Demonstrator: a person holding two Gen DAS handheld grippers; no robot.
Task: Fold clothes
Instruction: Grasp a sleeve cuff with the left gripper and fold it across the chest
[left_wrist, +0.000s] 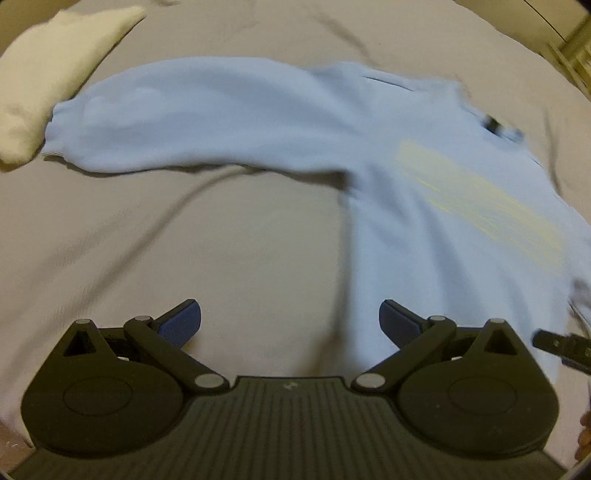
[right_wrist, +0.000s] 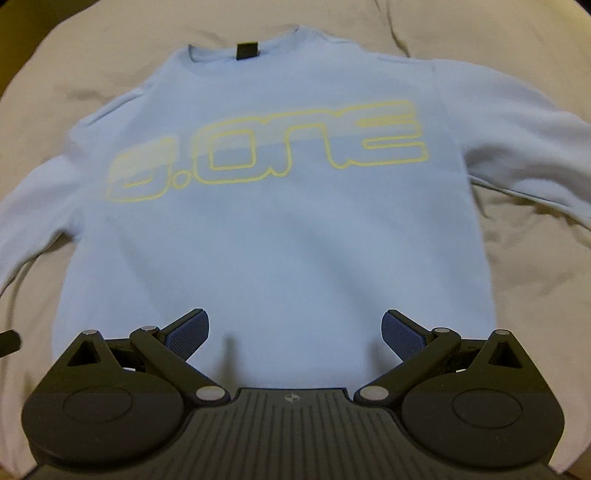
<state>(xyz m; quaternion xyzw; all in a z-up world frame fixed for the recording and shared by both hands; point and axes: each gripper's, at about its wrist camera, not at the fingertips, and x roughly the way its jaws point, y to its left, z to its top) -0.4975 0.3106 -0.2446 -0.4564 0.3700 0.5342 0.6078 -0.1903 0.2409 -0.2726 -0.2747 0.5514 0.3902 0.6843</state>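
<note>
Sweatshirt lies flat on the bed, sleeves outspread — ready for folding. Left claw and right claw hover at its hem, both released, grasping nothing.

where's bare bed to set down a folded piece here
Bare sheet lies below the outstretched sleeve and left of the sweatshirt body, plus a strip beyond the collar. The far left corner is crowded by the cream cloth.

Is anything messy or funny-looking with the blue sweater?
Not really. The sweater lies flat, print up, sleeves spread on the wrinkled bedsheet. One sleeve cuff touches a cream cloth. Both grippers, left and right, are open.
</note>
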